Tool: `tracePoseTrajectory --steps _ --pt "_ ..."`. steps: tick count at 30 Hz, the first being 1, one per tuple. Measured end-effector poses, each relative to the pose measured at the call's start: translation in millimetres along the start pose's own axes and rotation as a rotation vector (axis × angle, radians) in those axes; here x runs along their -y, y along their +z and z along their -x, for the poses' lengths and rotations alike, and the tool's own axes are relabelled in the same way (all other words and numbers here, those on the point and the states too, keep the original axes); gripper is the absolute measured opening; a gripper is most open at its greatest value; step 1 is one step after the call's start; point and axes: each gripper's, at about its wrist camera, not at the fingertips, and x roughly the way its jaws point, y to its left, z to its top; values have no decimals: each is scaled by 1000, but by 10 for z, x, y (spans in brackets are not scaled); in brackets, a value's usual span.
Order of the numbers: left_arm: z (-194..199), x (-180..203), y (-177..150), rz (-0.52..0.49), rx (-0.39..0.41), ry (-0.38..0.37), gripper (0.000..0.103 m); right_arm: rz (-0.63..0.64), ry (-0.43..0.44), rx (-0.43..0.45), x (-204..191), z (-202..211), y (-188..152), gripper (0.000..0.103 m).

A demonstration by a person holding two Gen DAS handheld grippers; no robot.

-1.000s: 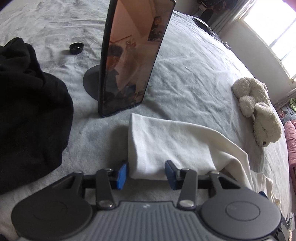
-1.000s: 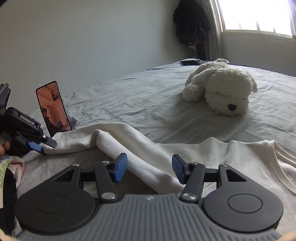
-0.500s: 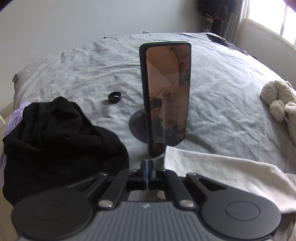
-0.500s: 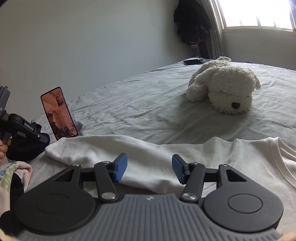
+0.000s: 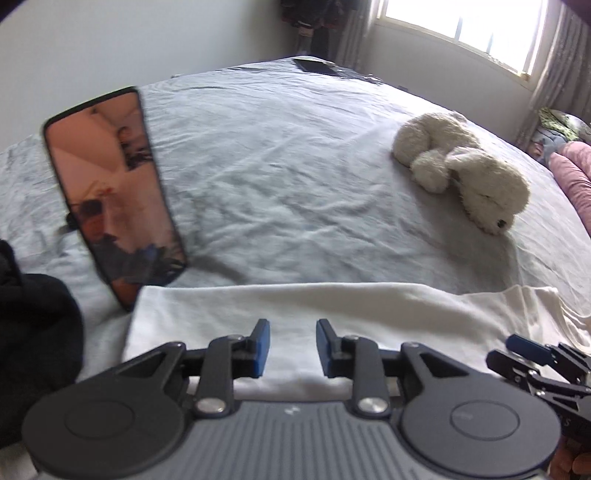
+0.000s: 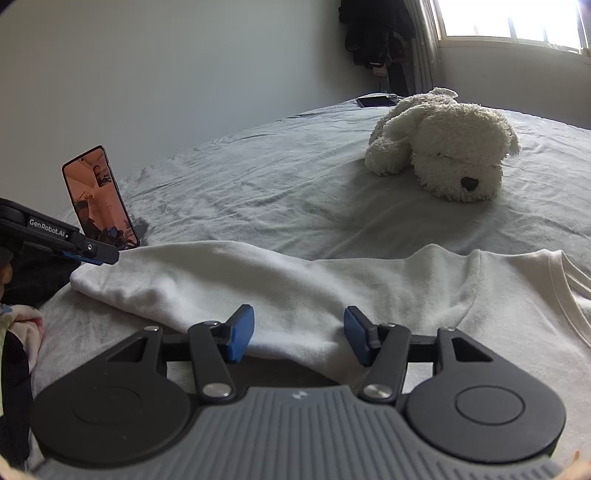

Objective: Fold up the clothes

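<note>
A white shirt [image 6: 332,288] lies spread across the lower half of the right wrist view on a grey bedsheet [image 6: 258,184], its sleeve reaching toward the left of the frame and its neckline at the far right edge. The right gripper [image 6: 299,334] has its blue pads apart, with the near edge of the shirt lying between them; nothing is clamped. In the left wrist view, the left gripper [image 5: 291,347] likewise stands with its pads parted over the shirt [image 5: 332,314], holding no fabric. A phone [image 5: 110,192] on a stand leans at the left of that frame, its lower end just beside the shirt's left edge. A dark garment [image 5: 33,332] sits at the lower left. A white plush dog [image 5: 465,173] rests at the right of the frame, well apart from the shirt. A window [image 6: 509,18] occupies the upper right of the right wrist view, with dark clothing [image 6: 373,33] hanging beside it.
</note>
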Motion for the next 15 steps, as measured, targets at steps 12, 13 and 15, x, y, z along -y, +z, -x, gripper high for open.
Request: tracePoseTrajectory --steps 12,13,15 --pt "-316 486 -294 -207 -64 -138 25 -19 -14 -78 -106 -140 139 34" --pt "-311 456 -284 -192 -73 -141 25 4 -19 -95 -157 -207 166 31" --pt "-307 378 -267 -154 -94 -148 24 53 -33 -127 -259 -344 223 31"
